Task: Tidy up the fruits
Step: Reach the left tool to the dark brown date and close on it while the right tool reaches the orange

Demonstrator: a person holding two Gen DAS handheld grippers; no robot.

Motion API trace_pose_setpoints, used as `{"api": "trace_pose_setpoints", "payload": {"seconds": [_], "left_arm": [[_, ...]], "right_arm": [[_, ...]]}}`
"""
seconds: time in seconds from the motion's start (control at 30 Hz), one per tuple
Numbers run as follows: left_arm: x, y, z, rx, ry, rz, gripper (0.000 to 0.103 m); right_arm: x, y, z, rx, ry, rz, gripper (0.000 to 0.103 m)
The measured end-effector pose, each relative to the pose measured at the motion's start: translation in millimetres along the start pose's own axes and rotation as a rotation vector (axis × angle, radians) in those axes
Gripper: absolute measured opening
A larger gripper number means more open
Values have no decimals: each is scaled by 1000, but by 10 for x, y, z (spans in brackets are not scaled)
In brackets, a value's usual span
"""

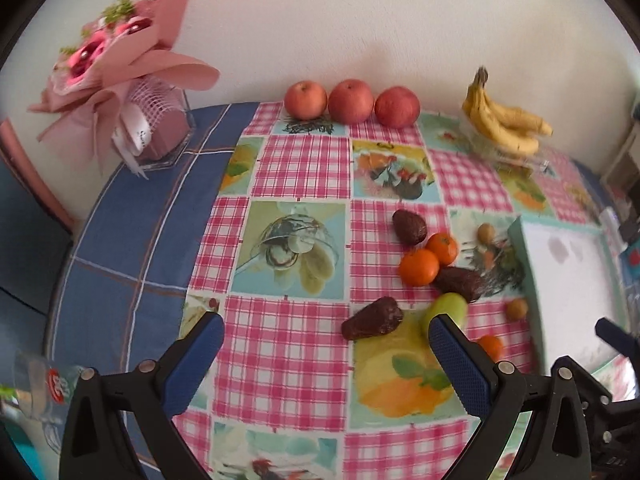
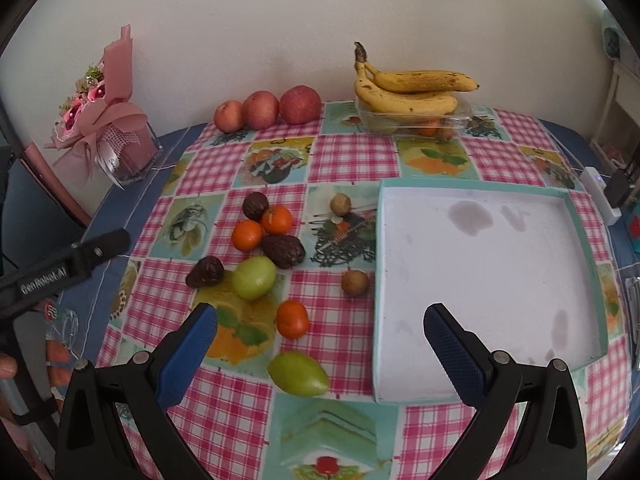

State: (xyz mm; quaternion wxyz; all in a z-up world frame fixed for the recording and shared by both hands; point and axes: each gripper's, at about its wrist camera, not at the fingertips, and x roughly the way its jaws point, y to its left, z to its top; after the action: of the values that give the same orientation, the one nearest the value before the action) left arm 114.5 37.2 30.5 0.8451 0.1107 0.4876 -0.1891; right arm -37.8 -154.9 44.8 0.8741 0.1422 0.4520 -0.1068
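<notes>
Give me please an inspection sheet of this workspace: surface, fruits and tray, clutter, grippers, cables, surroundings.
Surface: table under a checked, fruit-printed cloth, blue cloth beneath.
Job's things: white tray with teal rim, holding no fruit; loose to its left three oranges, two green fruits, three dark wrinkled fruits, two small brown fruits; three red apples by the wall; bananas on a clear container.
Clutter: wrapped bouquet; white box at the right edge.
Grippers: left gripper open, holding nothing; right gripper open, holding nothing.
Cables: thin white cable running to the white box.
Surroundings: plain white wall.
</notes>
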Motion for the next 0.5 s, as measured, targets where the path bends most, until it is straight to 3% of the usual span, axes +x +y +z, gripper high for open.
{"api": "trace_pose_setpoints", "payload": {"seconds": [0.07, 0.17, 0.5], "left_arm": [[69, -14, -9, 34, -18, 9, 103], [241, -2, -8, 58, 24, 21, 103], [528, 19, 132, -52, 52, -70, 103]], "right_arm": [[79, 32, 28, -11, 18, 3, 103], [196, 46, 36, -18, 47, 18, 103], [427, -13, 207, 9, 41, 17, 103]]}}
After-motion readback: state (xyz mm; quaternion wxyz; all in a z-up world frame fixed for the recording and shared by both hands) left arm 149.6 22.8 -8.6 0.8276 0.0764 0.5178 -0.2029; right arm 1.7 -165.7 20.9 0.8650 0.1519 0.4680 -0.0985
